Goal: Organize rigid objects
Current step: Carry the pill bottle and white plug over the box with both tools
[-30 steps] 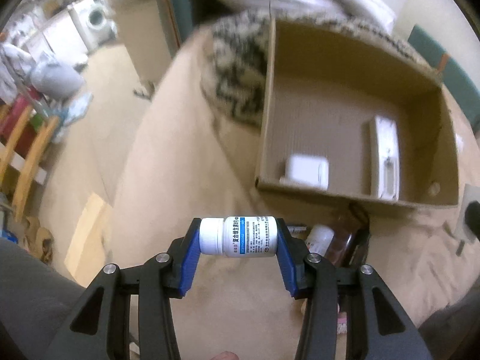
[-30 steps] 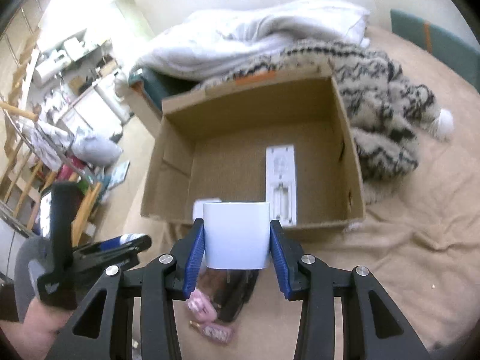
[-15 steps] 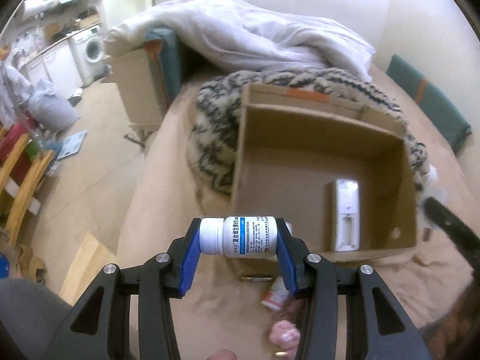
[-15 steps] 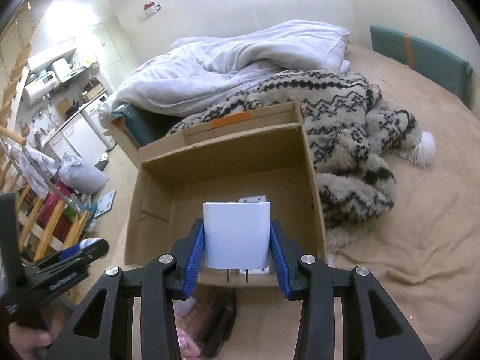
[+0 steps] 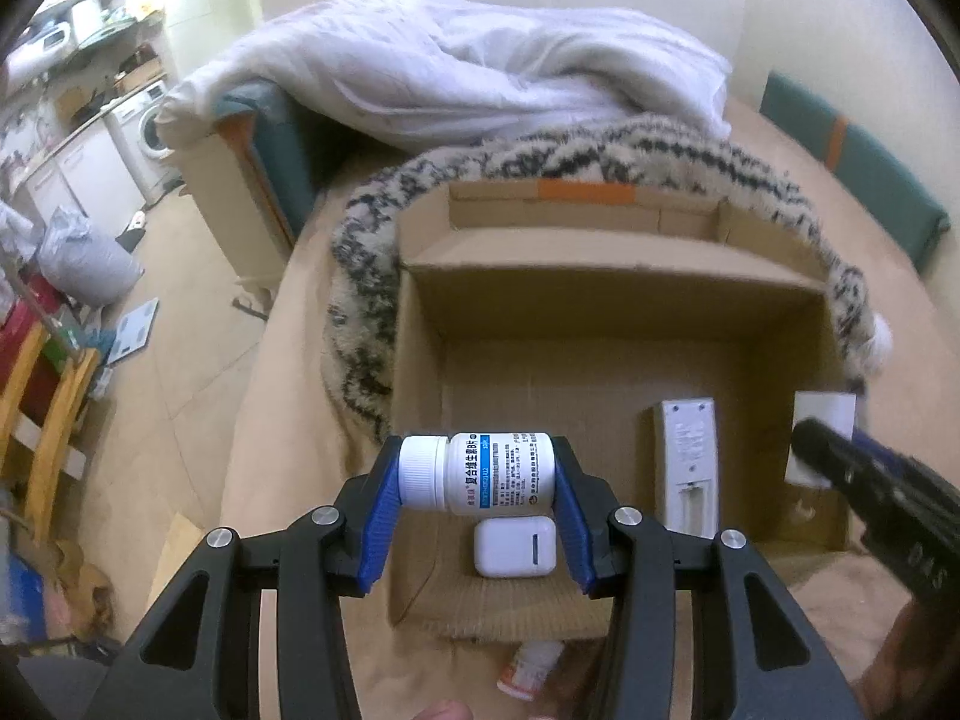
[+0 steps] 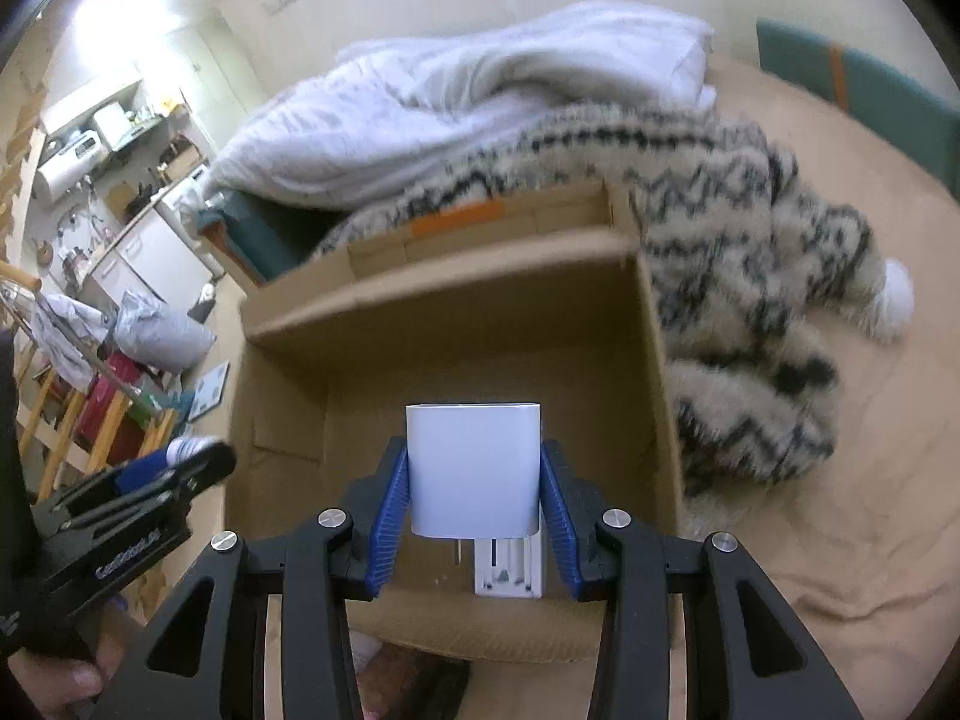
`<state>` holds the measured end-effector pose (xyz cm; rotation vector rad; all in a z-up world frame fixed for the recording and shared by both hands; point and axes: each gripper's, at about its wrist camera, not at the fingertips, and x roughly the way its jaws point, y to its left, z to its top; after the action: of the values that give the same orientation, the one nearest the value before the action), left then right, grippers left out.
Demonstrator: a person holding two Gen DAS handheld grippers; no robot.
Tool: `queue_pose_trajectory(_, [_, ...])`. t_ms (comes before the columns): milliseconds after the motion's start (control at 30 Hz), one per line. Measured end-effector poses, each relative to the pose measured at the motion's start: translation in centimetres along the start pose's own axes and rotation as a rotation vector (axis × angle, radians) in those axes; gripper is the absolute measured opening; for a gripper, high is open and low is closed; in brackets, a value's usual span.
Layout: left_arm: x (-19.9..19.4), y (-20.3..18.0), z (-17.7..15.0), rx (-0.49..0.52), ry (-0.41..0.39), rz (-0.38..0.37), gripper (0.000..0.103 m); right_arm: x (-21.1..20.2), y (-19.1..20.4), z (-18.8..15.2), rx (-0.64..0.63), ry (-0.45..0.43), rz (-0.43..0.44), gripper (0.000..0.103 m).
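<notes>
My left gripper is shut on a white pill bottle that lies sideways between its blue pads, held over the near left part of an open cardboard box. On the box floor lie a white earbud case and a white remote. My right gripper is shut on a white plug adapter above the same box, over the remote. The right gripper with its adapter shows at the right edge of the left wrist view, and the left gripper at the left of the right wrist view.
The box rests on a tan bedsheet beside a black-patterned fuzzy blanket and a white duvet. A small orange-labelled bottle and dark items lie in front of the box. The room floor drops off to the left.
Both grippers moved forward over the box with their objects still held. The earbud case and remote now sit close under them. The items in front of the box slid toward the bottom edge.
</notes>
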<state>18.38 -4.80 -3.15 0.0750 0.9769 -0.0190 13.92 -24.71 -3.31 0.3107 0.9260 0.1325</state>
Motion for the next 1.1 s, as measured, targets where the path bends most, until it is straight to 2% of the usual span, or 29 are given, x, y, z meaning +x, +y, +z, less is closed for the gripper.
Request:
queue_pose_trajectory(133, [3.2, -0.7, -0.9, 0.042, 0.021, 0.022, 0.043, 2.3, -0.1, -0.9, 0.009, 0.089, -0.022, 0.043])
queue_pose_trajectory(233, [5.3, -0.5, -1.8, 0.032, 0.066, 0.020, 0.043, 3.4, -0.1, -1.4, 0.001, 0.130, -0.034, 0.043])
queue_pose_trajectory(300, [6.1, -0.6, -2.0, 0.027, 0.092, 0.003, 0.043, 4.1, 0.1, -1.6, -0.010, 0.152, -0.050, 0.043])
queue_pose_trajectory(467, [6.5, -1.1, -2.3, 0.040, 0.093, -0.002, 0.043, 5.6, 0.0, -2.3, -0.003, 0.212, -0.070, 0.043])
queue_pose_trajectory(767, [7.1, -1.7, -2.7, 0.051, 0.121, -0.016, 0.043, 6.3, -0.4, -2.6, 0.013, 0.240, -0.092, 0.043])
queue_pose_trajectory(1100, [6.7, -2.3, -3.1, 0.077, 0.096, -0.011, 0.043, 5.8, -0.5, -1.9, 0.020, 0.201, -0.094, 0.044])
